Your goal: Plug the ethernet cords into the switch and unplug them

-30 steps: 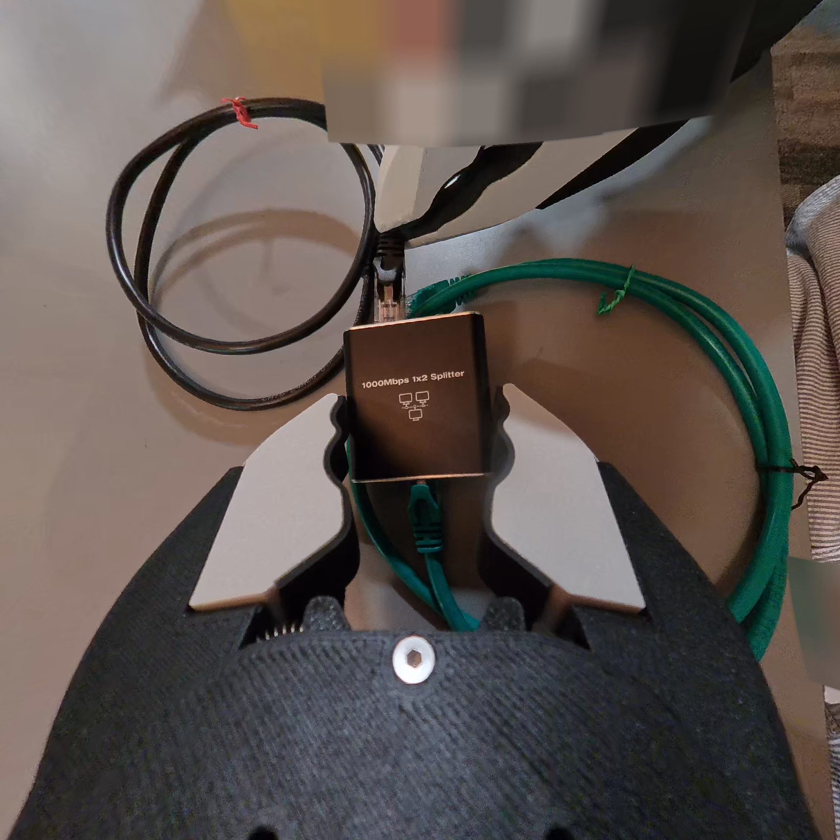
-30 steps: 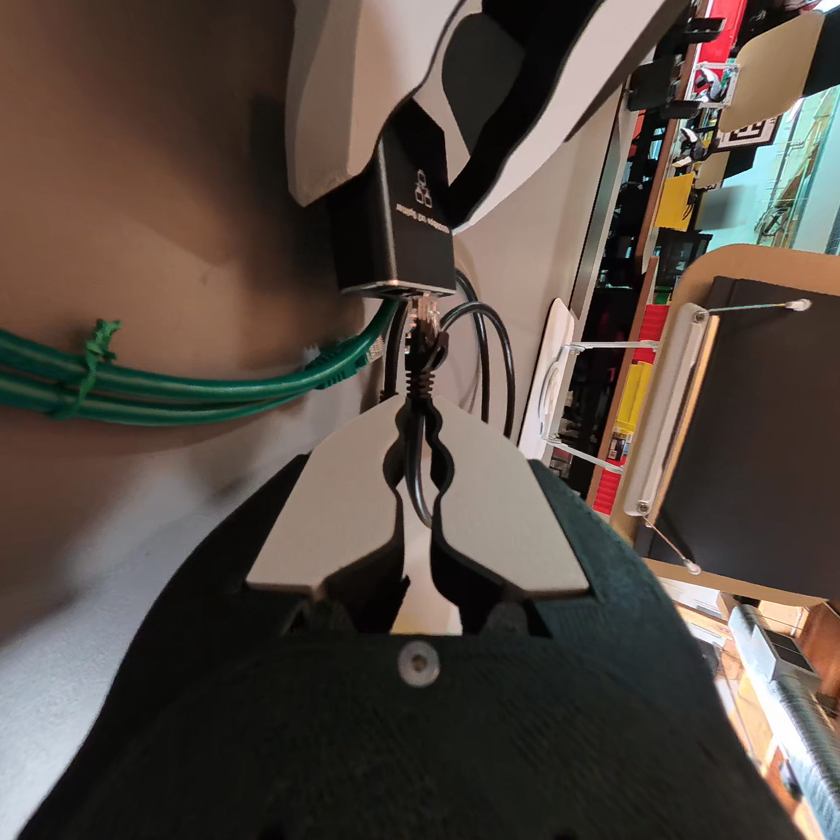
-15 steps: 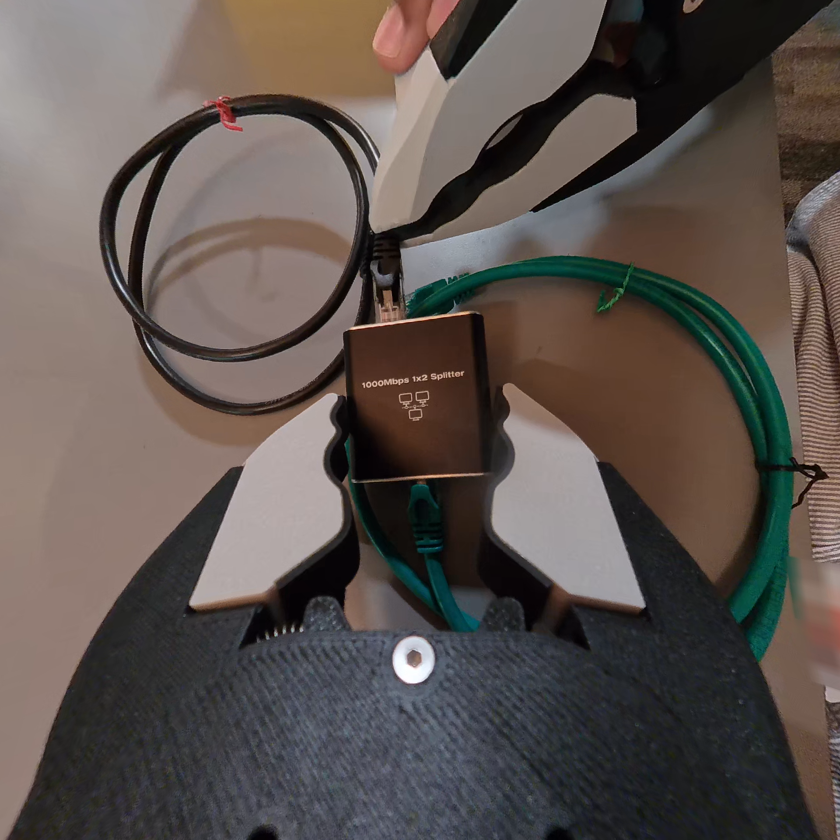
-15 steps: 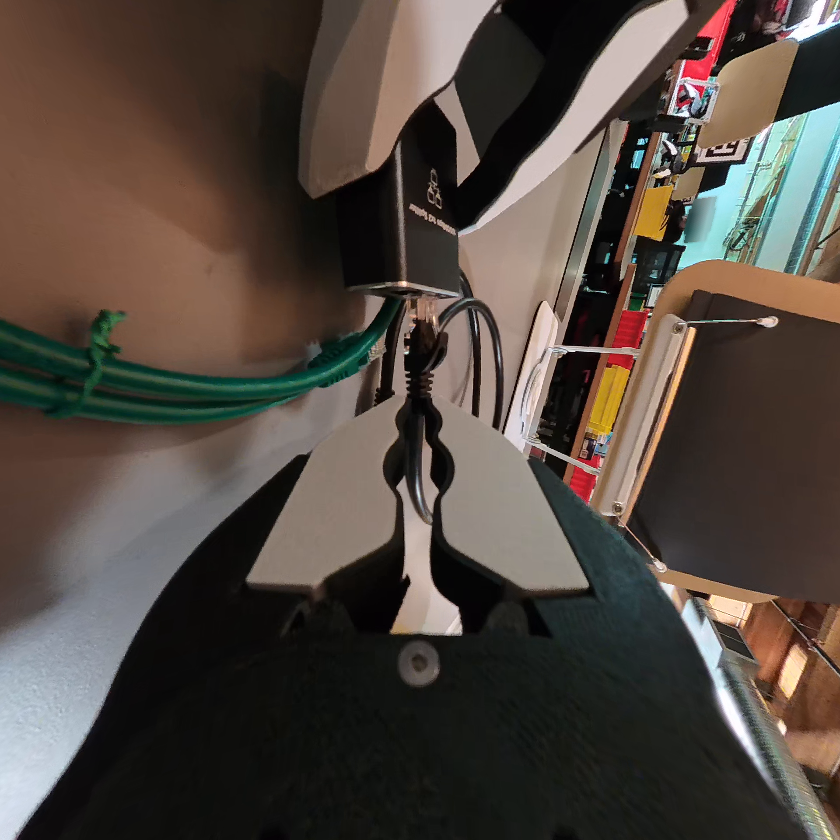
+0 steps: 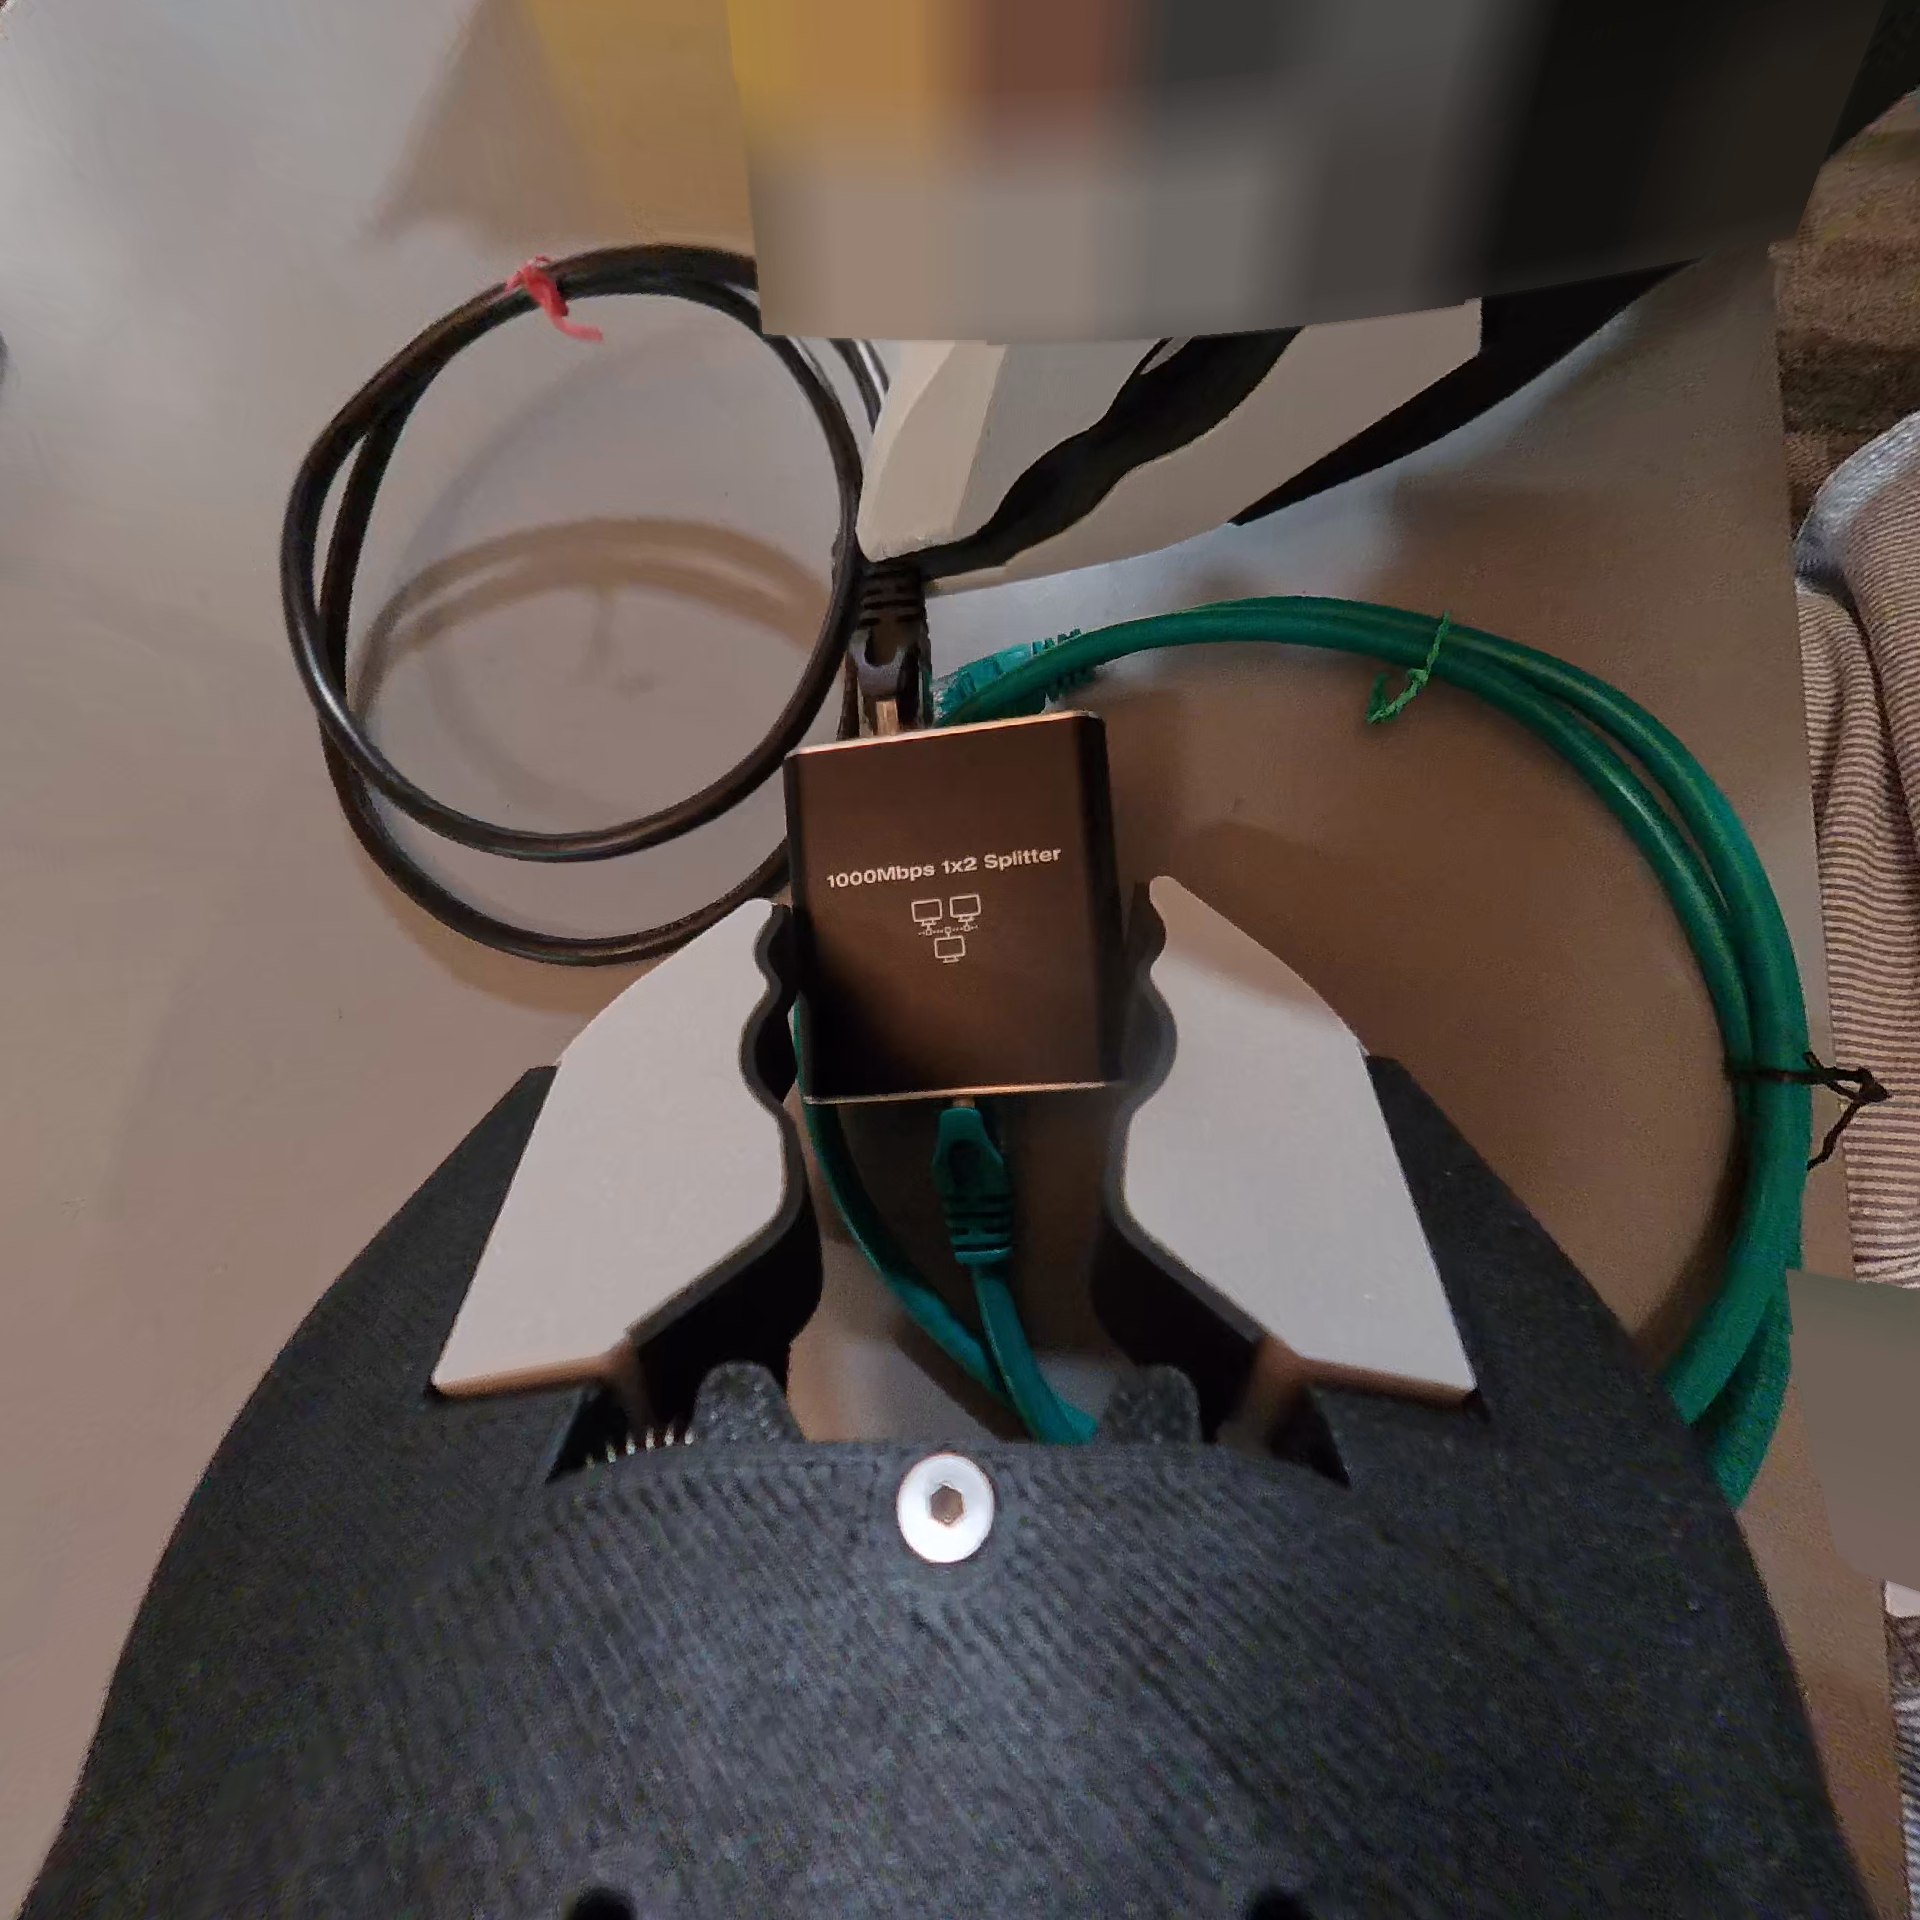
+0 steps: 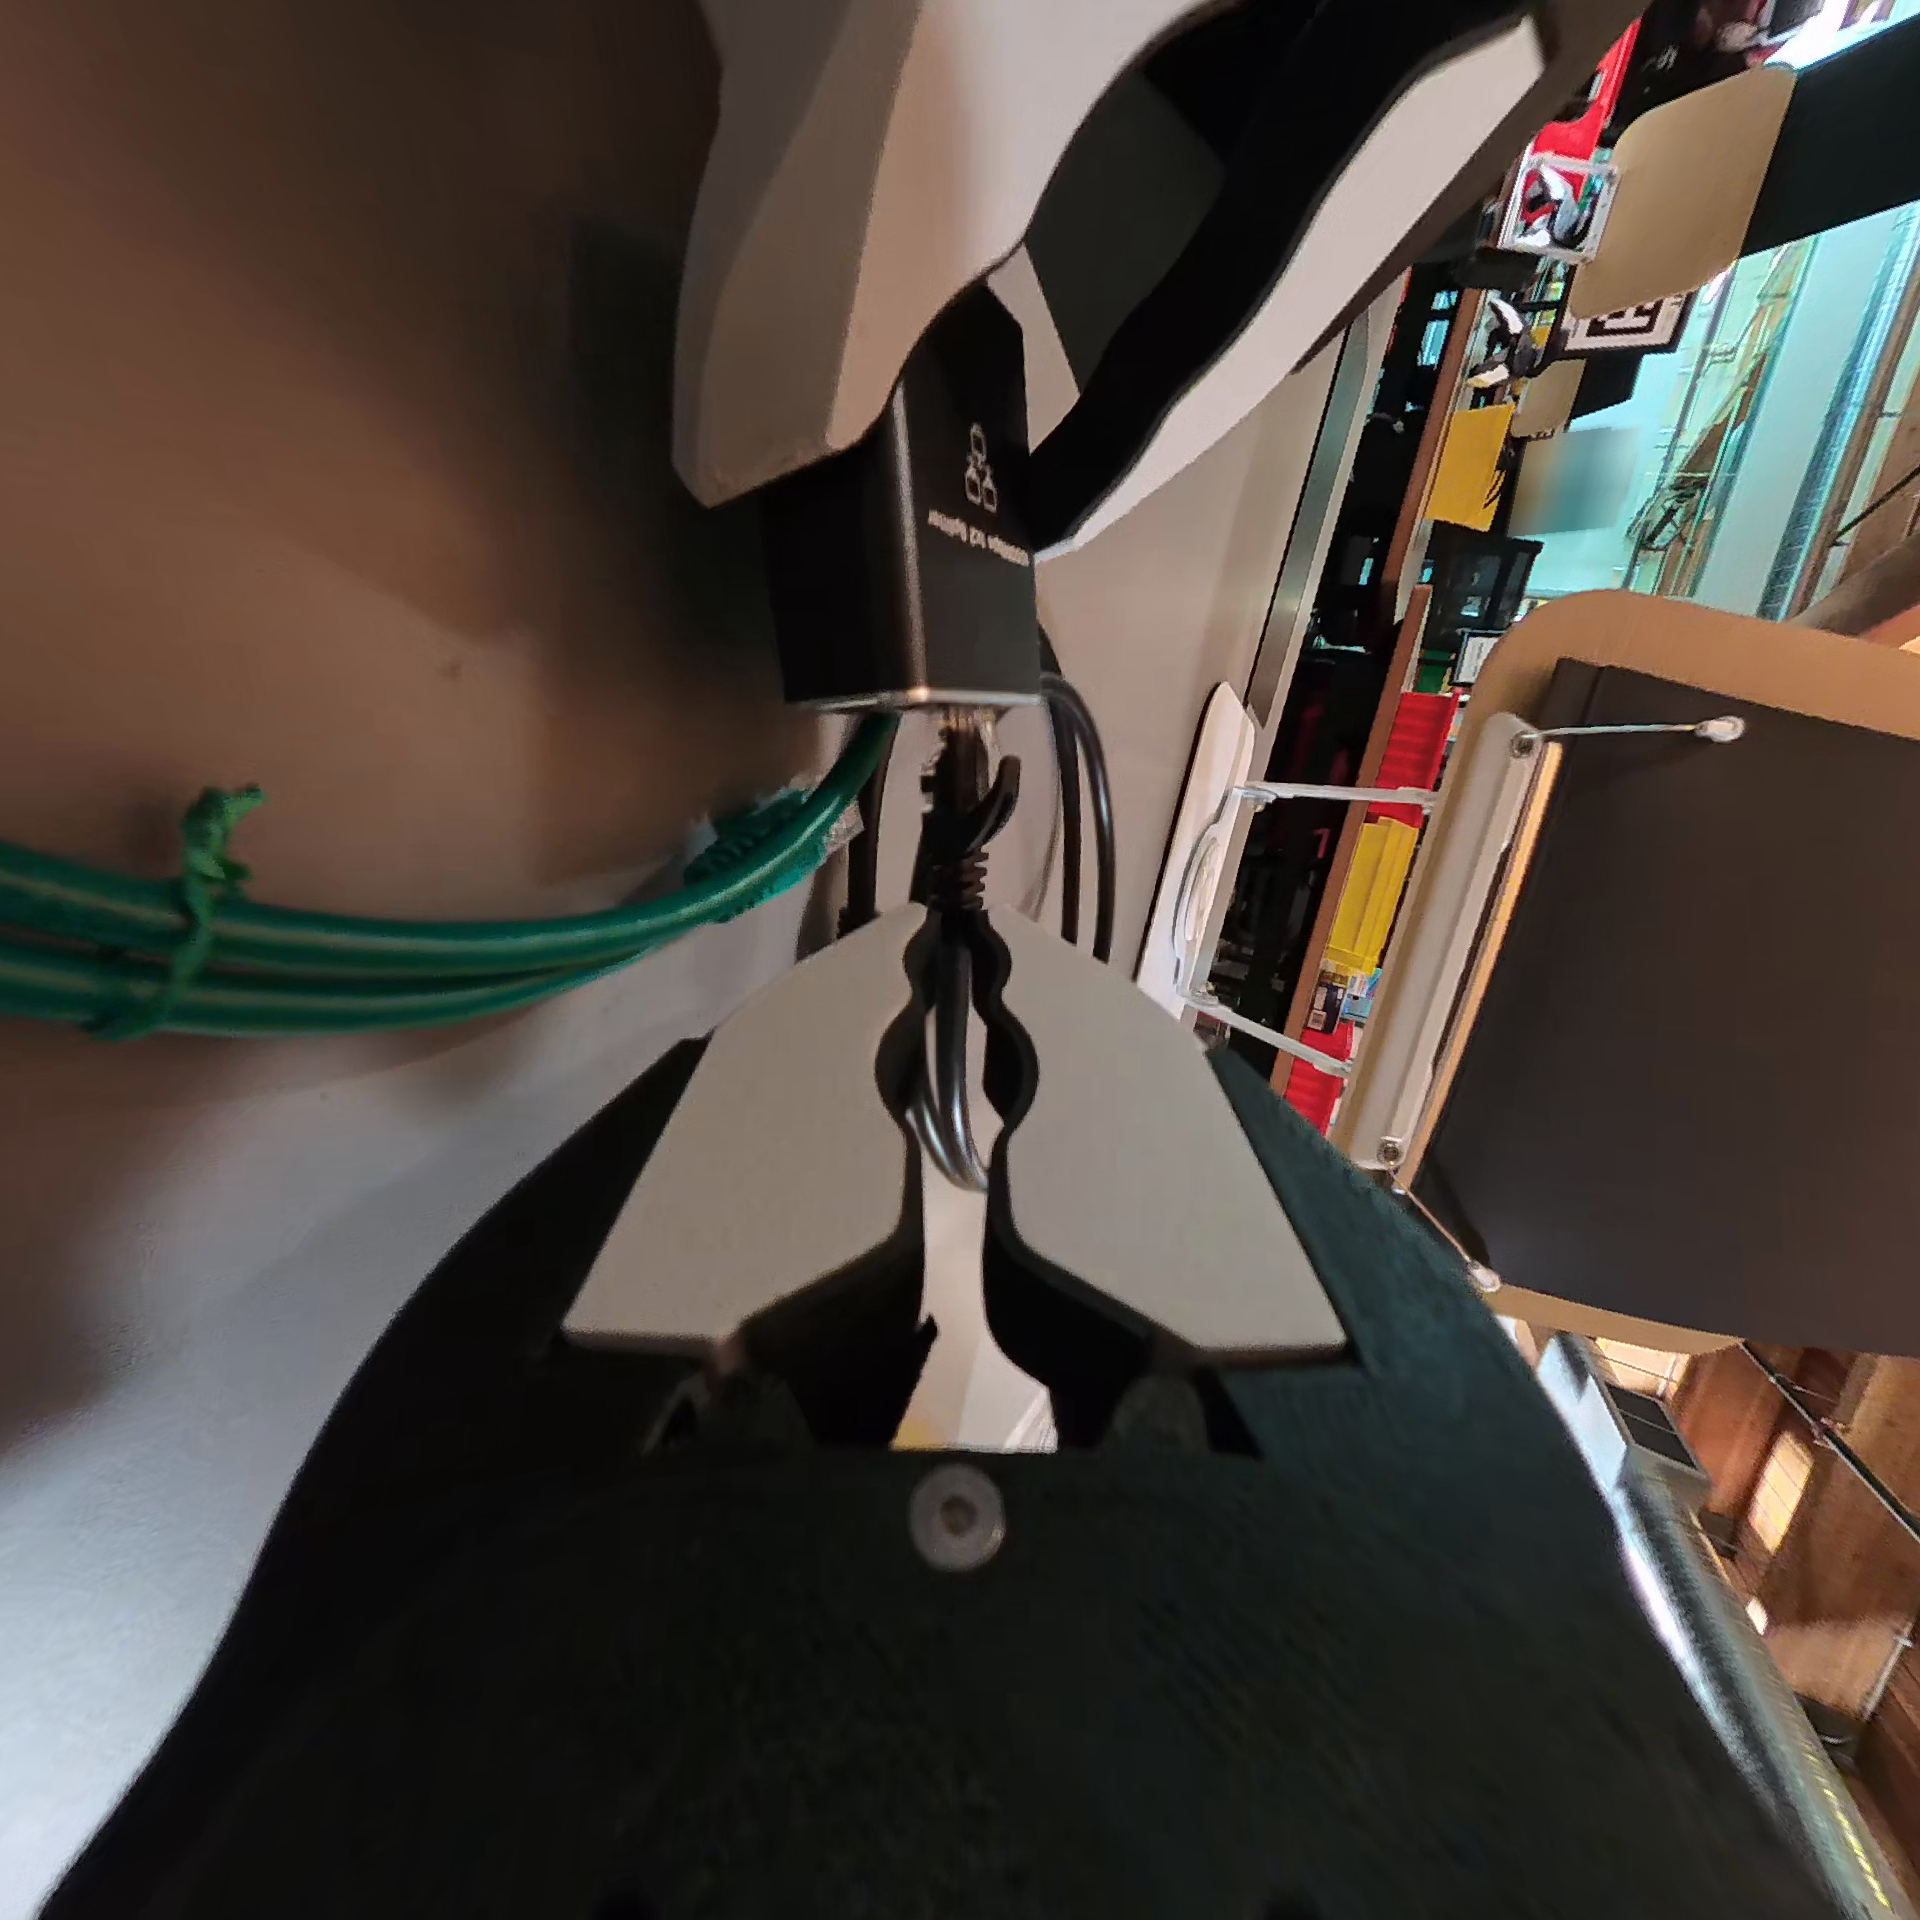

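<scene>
— Where's the switch (image 5: 951, 914)?
— Clamped in the left gripper (image 5: 956, 940), mid-table (image 5: 208, 1039), green cord (image 5: 1662, 831) plugged in.
— And the right gripper (image 6: 956, 940)?
— Pinching the black cord (image 6: 961, 831) at the switch's far port.

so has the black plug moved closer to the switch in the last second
Yes. In the right wrist view the black plug has gone further into the switch; its clear tip, exposed earlier, is now mostly hidden in the port.

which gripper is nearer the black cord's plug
Right. The right gripper is shut on the black cord just behind its plug, at the switch. The left gripper clamps the switch's sides, the switch's length away.
</scene>
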The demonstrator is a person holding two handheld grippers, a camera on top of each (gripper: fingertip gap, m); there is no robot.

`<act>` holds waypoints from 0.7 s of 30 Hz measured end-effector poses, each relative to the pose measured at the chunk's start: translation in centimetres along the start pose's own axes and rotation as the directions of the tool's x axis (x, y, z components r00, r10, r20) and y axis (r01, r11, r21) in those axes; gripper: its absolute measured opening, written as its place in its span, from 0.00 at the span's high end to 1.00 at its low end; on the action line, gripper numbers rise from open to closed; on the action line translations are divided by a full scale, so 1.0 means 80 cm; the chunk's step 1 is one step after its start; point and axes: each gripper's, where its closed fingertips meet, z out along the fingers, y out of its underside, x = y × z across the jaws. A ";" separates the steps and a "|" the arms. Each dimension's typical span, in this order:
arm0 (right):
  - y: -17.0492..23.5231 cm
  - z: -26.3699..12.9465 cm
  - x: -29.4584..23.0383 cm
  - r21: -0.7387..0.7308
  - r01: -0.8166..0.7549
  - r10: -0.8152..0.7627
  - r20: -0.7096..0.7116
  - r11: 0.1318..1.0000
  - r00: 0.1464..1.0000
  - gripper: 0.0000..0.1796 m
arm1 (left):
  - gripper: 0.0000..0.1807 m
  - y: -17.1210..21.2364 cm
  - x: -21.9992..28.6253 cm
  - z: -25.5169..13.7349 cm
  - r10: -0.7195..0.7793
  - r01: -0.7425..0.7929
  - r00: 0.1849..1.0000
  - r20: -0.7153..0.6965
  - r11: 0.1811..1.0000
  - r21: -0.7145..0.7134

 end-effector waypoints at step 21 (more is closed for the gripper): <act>0.026 -0.016 0.052 0.282 -0.740 0.701 0.241 0.611 0.671 0.88 | 0.65 0.003 -0.002 0.002 -0.002 0.002 1.000 0.014 1.000 -0.020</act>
